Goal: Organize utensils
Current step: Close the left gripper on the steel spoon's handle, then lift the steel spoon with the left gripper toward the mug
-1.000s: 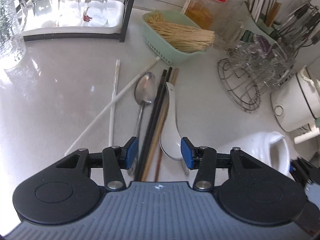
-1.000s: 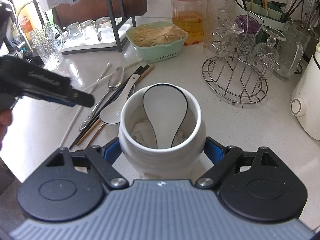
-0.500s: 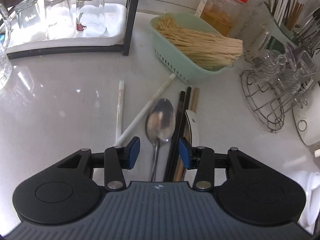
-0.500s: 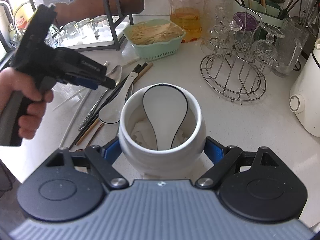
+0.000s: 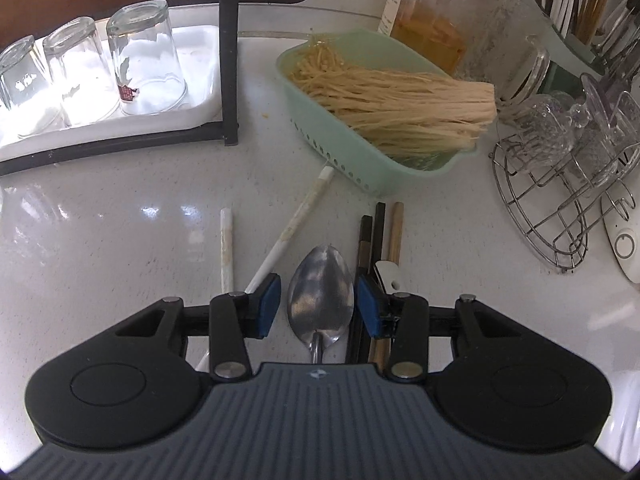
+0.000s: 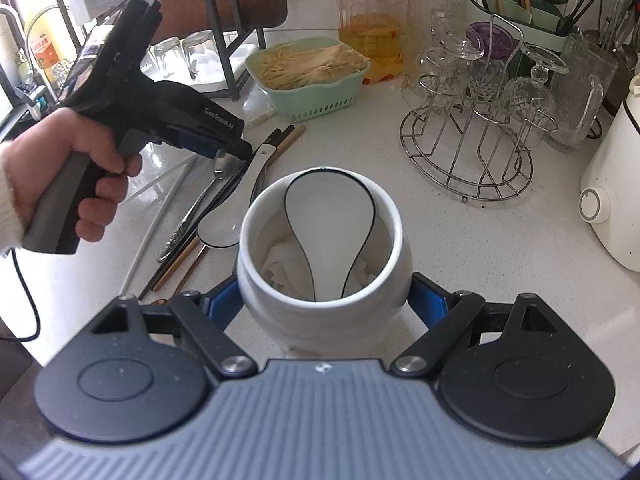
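- Step in hand: picking up the metal spoon (image 5: 321,280) from the loose utensils on the white counter (image 5: 100,240), so it can go into the white ceramic crock (image 6: 324,304).
- The left gripper (image 5: 316,304) points steeply down at the spoon's bowl; its jaws have just been closing a little but stand apart, a blue pad on either side of the bowl with a gap each way, nothing pinched yet.
- Just right of the spoon lie dark chopsticks (image 5: 368,232), a wooden chopstick (image 5: 396,232) and a white ceramic spoon (image 6: 224,224); white chopsticks (image 5: 294,224) lie to its left.
- The right gripper (image 6: 324,300) clamps the crock by its sides; a black-rimmed ceramic spoon (image 6: 330,216) stands inside.
- Next move, as I judge it: lower, close on the spoon alone, keep the right pad clear of the dark chopsticks.
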Motion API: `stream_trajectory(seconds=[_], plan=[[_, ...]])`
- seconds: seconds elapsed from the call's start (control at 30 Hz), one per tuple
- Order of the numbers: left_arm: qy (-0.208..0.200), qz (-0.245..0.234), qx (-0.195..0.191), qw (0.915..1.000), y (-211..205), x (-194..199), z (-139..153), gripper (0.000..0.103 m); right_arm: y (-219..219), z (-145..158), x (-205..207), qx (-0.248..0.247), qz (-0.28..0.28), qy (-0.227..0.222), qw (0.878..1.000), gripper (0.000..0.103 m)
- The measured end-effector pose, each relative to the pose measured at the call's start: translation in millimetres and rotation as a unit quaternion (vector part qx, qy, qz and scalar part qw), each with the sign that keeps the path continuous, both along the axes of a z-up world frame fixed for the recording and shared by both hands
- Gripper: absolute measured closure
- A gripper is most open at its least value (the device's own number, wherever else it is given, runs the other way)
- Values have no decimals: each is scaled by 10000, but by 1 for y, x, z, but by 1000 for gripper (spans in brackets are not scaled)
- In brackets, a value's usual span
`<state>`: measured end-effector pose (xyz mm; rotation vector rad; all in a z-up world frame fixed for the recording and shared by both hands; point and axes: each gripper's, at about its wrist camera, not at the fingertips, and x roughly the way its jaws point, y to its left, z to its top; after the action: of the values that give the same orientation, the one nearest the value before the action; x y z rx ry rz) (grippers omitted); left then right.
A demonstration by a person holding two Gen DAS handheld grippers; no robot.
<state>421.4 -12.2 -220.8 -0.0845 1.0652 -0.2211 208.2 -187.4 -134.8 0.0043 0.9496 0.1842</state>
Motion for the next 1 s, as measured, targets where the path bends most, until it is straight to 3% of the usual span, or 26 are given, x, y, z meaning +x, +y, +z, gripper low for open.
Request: stream_trajectory(seconds=[0.23, 0.5, 1.0], plan=[[-112, -99, 158, 9998, -5, 0, -1, 61, 0, 0, -1, -4, -73, -9, 10000, 13], [-96, -51, 125, 9999, -2, -1, 1, 62, 1, 1, 0, -38, -86, 25, 10000, 13], [-482, 59, -149, 9987, 13, -25, 54, 62, 2, 2, -1, -70, -52, -24, 10000, 13]])
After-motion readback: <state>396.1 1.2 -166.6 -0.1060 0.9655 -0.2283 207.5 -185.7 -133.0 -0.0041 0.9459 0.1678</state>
